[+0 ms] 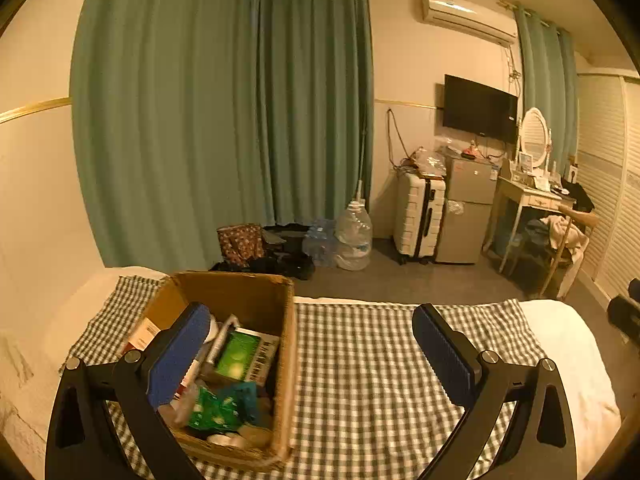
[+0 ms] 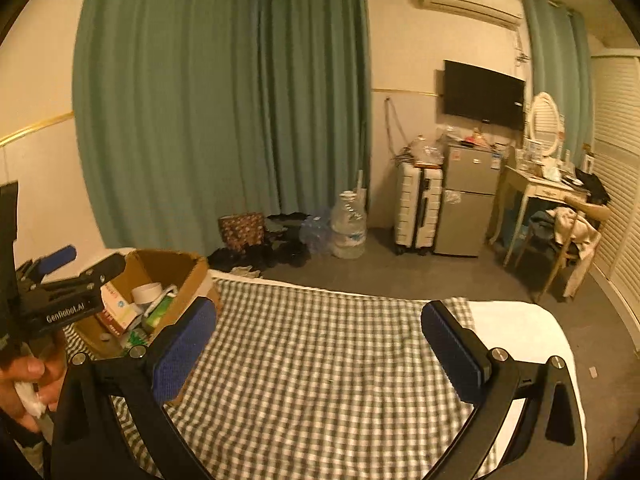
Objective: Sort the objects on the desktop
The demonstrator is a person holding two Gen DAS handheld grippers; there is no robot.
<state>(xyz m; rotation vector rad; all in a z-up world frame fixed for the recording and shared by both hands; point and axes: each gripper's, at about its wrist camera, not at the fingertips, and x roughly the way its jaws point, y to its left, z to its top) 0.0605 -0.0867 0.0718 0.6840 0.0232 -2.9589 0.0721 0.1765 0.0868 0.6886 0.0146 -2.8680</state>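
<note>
A brown cardboard box [image 1: 244, 300] stands on the green-checked cloth [image 1: 360, 360], filled with several items: a green packet, a white tube, a boxed item with a barcode. My left gripper [image 1: 312, 352] hangs wide open above the cloth, its left finger over the box, nothing between the blue pads. In the right wrist view the box [image 2: 188, 284] sits at the left, and my right gripper [image 2: 320, 344] is open above bare cloth [image 2: 320, 360] with nothing in it. The left gripper [image 2: 60, 268], held by a hand [image 2: 28, 376], shows at the far left beside the box.
Beyond the table edge lie dark floor, green curtains [image 1: 224, 120], water bottles [image 1: 352, 236], a white suitcase [image 1: 420, 216], a small fridge [image 1: 466, 208] and a dressing table [image 1: 532, 200] with a chair. White tabletop [image 1: 568, 352] shows right of the cloth.
</note>
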